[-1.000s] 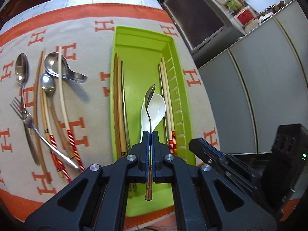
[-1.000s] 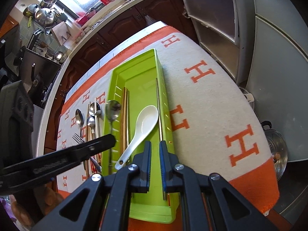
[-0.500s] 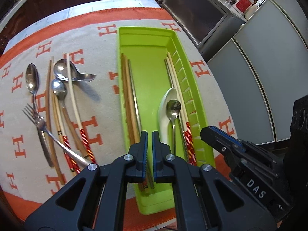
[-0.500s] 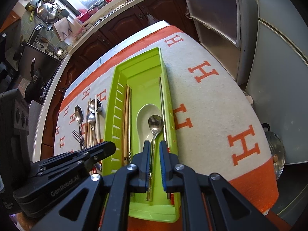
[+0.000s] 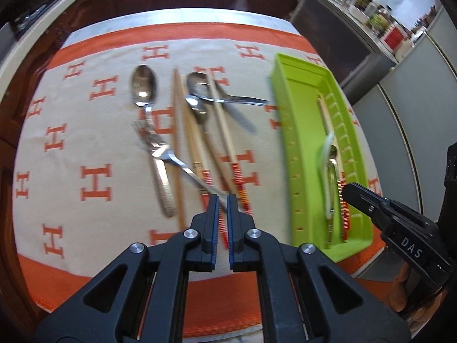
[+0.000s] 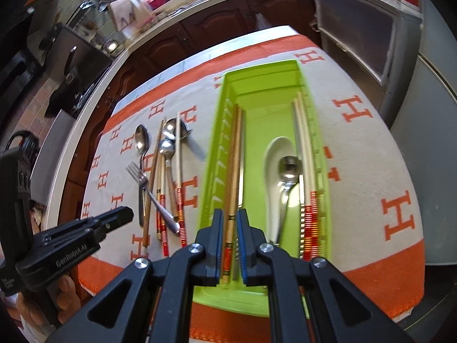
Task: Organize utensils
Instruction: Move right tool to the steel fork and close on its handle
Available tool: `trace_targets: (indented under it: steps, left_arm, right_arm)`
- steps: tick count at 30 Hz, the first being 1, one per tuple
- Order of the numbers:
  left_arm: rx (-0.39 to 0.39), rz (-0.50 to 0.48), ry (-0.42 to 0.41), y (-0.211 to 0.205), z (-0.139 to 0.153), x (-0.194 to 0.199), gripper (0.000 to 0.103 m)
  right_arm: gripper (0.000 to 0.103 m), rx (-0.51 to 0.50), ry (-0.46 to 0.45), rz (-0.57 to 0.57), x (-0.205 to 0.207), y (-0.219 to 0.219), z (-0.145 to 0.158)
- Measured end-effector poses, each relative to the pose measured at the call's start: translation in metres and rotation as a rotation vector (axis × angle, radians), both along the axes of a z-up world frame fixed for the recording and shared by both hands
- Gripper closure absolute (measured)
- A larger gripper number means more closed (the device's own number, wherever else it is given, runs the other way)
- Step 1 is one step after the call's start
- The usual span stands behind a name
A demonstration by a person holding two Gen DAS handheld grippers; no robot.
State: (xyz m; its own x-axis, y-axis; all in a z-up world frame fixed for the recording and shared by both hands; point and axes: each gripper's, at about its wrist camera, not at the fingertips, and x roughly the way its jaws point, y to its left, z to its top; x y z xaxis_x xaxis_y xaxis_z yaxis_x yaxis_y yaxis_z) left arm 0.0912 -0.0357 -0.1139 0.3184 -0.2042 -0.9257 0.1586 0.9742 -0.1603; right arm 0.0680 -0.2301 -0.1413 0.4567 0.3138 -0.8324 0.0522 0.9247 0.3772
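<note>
My left gripper (image 5: pixel 223 200) hangs over the cloth (image 5: pixel 94 131), above the loose pile of utensils, its fingers parted by a narrow gap with nothing between them. Under its tips lie the fork's (image 5: pixel 160 154) handle and the red-banded ends of the chopsticks (image 5: pixel 225 131). Further out on the cloth I see a spoon (image 5: pixel 143 87) to the left, a smaller spoon (image 5: pixel 200 111) among the chopsticks, and a ladle-type spoon (image 5: pixel 205 85) lying crosswise with its handle pointing toward the tray (image 5: pixel 297 143). My right gripper (image 6: pixel 229 215) sits over the near end of the tray, fingers slightly apart and holding nothing; a pair of wooden chopsticks (image 6: pixel 235 154) lying along the tray's left side shows through the gap. In the tray's right half a white spoon (image 6: pixel 274 160) lies with a steel spoon (image 6: pixel 288 168) resting in its bowl, and pale chopsticks (image 6: pixel 304 148) with red bands run along the right wall, just beside them. Fingertips (image 6: pixel 67 294) of the hand on the left gripper show at the lower left of the right view.
</note>
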Motion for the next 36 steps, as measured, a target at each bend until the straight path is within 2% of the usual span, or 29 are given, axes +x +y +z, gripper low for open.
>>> trace_targets:
  steps: [6, 10, 13, 14, 22, 28, 32, 36]
  left_arm:
    - [0.06, 0.054, -0.05, 0.042, 0.001, -0.006, 0.101]
    - [0.064, 0.085, -0.053, 0.062, -0.004, -0.005, 0.1]
    - [0.041, 0.116, -0.031, 0.08, -0.011, -0.002, 0.1]
    - [0.037, 0.122, -0.028, 0.08, -0.014, 0.0, 0.1]
    - [0.009, 0.187, -0.003, 0.115, -0.031, 0.012, 0.1]
    - [-0.015, 0.217, 0.036, 0.137, -0.049, 0.017, 0.1]
    - [-0.032, 0.228, 0.048, 0.145, -0.055, 0.021, 0.1]
    - [-0.046, 0.232, 0.061, 0.149, -0.062, 0.026, 0.1]
  right_arm:
    - [0.094, -0.04, -0.018, 0.086, 0.009, 0.033, 0.005]
    - [0.093, -0.079, -0.04, 0.154, 0.019, 0.058, 0.009]
    - [0.081, -0.11, -0.061, 0.212, 0.028, 0.079, 0.008]
    - [0.081, -0.119, -0.066, 0.228, 0.03, 0.085, 0.007]
    - [0.081, -0.278, -0.106, 0.431, 0.051, 0.152, -0.017]
    - [0.082, -0.402, -0.107, 0.568, 0.063, 0.18, -0.035]
    - [0.084, -0.43, -0.074, 0.653, 0.064, 0.186, -0.044]
    - [0.088, -0.457, -0.086, 0.744, 0.064, 0.194, -0.045]
